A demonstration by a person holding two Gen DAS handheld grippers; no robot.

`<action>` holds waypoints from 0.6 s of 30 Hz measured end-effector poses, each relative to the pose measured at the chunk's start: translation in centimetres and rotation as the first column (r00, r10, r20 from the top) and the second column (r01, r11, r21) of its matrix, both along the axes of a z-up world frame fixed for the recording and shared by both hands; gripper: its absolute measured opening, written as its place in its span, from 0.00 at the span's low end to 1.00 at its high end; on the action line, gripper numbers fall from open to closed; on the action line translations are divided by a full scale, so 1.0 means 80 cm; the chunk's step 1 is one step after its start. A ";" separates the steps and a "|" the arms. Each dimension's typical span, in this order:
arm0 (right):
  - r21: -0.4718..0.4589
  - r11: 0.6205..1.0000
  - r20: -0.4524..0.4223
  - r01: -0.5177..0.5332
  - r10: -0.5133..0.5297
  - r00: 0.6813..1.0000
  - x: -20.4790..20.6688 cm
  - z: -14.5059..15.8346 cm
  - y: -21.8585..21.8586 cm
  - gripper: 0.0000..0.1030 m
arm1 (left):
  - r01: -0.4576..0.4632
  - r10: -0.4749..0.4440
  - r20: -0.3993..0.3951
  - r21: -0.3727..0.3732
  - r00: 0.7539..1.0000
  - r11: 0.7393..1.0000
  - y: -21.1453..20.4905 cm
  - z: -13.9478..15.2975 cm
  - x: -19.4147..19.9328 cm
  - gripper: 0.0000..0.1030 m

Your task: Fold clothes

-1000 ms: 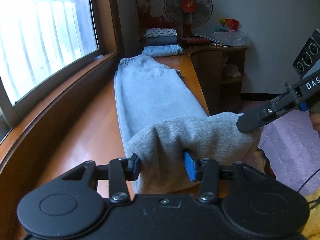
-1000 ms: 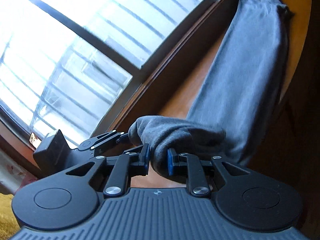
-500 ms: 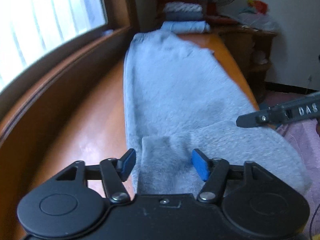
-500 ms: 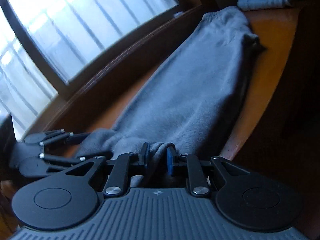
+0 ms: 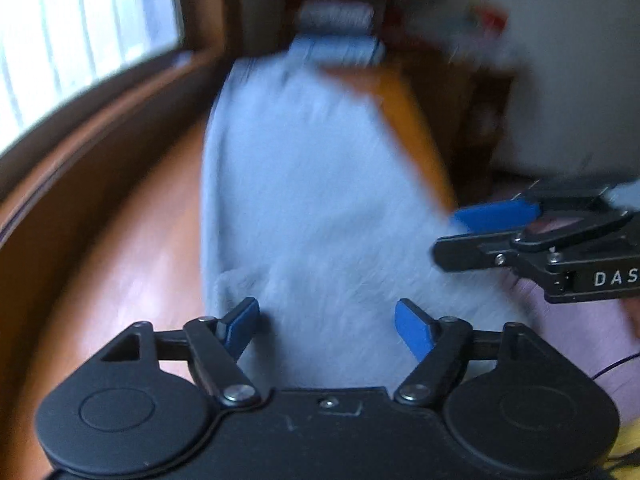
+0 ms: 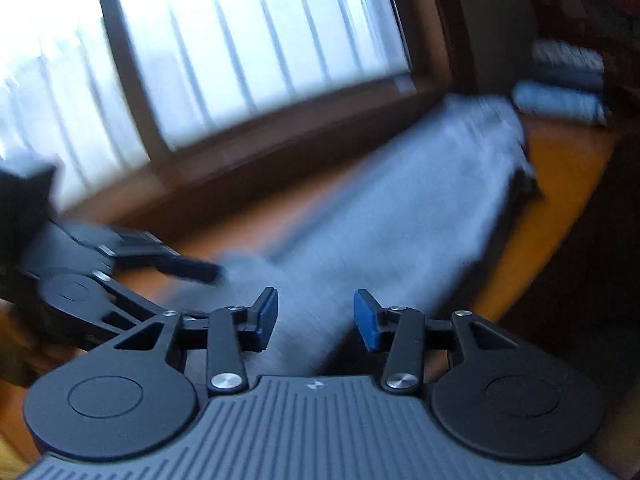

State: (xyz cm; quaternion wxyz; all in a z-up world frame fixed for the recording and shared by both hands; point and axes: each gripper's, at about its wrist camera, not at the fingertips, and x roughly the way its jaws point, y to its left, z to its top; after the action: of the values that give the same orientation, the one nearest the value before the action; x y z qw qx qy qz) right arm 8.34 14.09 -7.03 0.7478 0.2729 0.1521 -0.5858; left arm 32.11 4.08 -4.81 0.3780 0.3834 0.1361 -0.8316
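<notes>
With both the left tongs (image 5: 327,326) and right tongs (image 6: 316,314) opening off the grey sweatpants (image 5: 304,200) lying lengthwise on the counter (image 5: 120,260), this fold looks placed; next needs a regrip for another fold.

Blowing out at the window (image 6: 248,52), glaring off the counter (image 5: 132,280), smearing heavily with motion blur, bending at fisheye edges.
</notes>
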 end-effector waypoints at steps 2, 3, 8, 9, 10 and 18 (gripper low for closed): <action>0.072 0.997 -0.044 0.037 -0.034 0.998 0.004 -0.026 -0.017 0.59 | -0.027 0.027 -0.009 0.016 1.000 1.000 -0.005 -0.007 0.004 0.85; 0.069 0.996 -0.025 0.055 -0.054 0.998 0.000 -0.030 -0.018 0.66 | -0.041 0.041 -0.017 0.028 0.999 0.999 -0.007 -0.010 0.006 0.86; 0.060 0.995 -0.022 0.086 -0.084 0.996 -0.002 -0.020 -0.010 0.66 | -0.111 0.117 -0.078 0.087 0.990 0.990 -0.011 -0.001 0.024 0.90; 0.044 0.994 -0.026 0.098 -0.097 0.995 -0.002 -0.015 -0.002 0.66 | -0.126 0.132 -0.080 0.076 0.988 0.989 -0.006 0.006 0.028 0.90; 0.028 0.993 -0.030 0.112 -0.111 0.993 -0.003 -0.010 0.005 0.66 | -0.145 0.149 -0.075 0.053 0.986 0.988 0.000 0.013 0.032 0.89; 0.010 0.964 -0.011 0.267 -0.267 0.964 -0.010 0.001 0.057 0.67 | -0.278 0.278 0.000 -0.039 0.961 0.960 0.050 0.036 0.072 0.93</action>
State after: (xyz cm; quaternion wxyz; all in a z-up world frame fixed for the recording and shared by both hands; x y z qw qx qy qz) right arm 7.51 18.66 -6.92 0.6596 0.2926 0.1209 -0.6817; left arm 37.85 8.07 -1.96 0.4987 0.3554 0.1715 -0.7717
